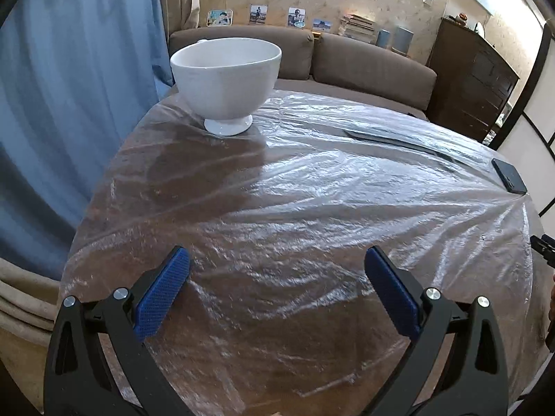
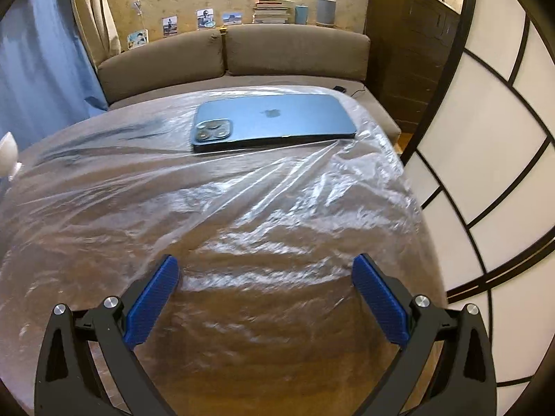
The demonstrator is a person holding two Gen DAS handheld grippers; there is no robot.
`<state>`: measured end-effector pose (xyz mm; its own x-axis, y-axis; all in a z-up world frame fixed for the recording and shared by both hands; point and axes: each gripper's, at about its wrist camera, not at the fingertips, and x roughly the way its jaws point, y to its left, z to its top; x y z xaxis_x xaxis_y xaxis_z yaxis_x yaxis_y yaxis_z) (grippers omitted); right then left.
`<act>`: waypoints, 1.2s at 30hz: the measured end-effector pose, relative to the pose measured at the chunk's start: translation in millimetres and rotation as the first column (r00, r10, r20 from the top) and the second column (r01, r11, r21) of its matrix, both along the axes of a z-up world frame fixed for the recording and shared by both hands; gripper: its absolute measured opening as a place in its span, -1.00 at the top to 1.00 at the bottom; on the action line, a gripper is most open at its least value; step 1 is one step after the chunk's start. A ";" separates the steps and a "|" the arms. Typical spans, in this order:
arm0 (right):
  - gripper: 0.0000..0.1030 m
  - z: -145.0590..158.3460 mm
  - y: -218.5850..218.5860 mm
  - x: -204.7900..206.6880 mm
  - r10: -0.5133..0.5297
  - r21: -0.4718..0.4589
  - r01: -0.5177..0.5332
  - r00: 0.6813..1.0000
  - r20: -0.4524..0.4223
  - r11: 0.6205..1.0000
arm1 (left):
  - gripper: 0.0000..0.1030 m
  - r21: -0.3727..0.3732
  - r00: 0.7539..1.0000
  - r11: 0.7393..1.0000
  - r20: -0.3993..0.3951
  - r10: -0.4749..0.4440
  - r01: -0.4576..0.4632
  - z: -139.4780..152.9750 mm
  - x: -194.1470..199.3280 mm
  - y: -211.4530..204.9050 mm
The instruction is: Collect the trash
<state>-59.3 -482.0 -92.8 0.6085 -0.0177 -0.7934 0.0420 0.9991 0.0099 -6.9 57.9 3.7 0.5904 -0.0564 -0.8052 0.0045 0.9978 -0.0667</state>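
Note:
A wrinkled clear plastic sheet (image 1: 312,208) covers the brown wooden table; it also shows in the right wrist view (image 2: 242,208). A white footed bowl (image 1: 227,79) stands on the sheet at the far left. A blue phone (image 2: 274,121) lies face down on the sheet's far right part; it shows as a dark slab in the left wrist view (image 1: 508,180). My left gripper (image 1: 277,263) is open and empty above the sheet's near part. My right gripper (image 2: 265,270) is open and empty above the sheet, short of the phone.
A brown sofa (image 1: 364,62) runs behind the table, with photos and books on the ledge above it. A blue curtain (image 1: 69,104) hangs at the left. A dark cabinet (image 2: 409,52) and a paper screen (image 2: 485,173) stand at the right. The bowl's edge shows at the left (image 2: 8,154).

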 end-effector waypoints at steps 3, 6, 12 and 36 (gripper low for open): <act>-0.93 -1.0 -3.3 3.1 -0.003 -0.003 0.003 1.000 0.000 1.000 | -0.98 0.074 1.000 0.997 -0.021 0.018 -0.016 -1.4 -2.0 -5.6; -0.93 -1.6 -3.5 3.3 -0.007 -0.002 0.007 1.000 0.000 1.000 | -0.98 0.068 1.000 0.998 -0.022 0.007 -0.006 -1.3 -4.6 -5.4; -0.93 0.5 -0.7 -0.9 -0.006 -0.004 0.006 1.000 0.000 1.000 | -0.98 0.068 1.000 0.998 -0.022 0.007 -0.005 -1.5 -5.9 -3.0; -0.93 0.7 -0.2 -1.4 -0.006 -0.004 0.006 1.000 0.000 1.000 | -0.98 0.068 1.000 0.998 -0.023 0.007 -0.005 -0.9 -5.2 -3.3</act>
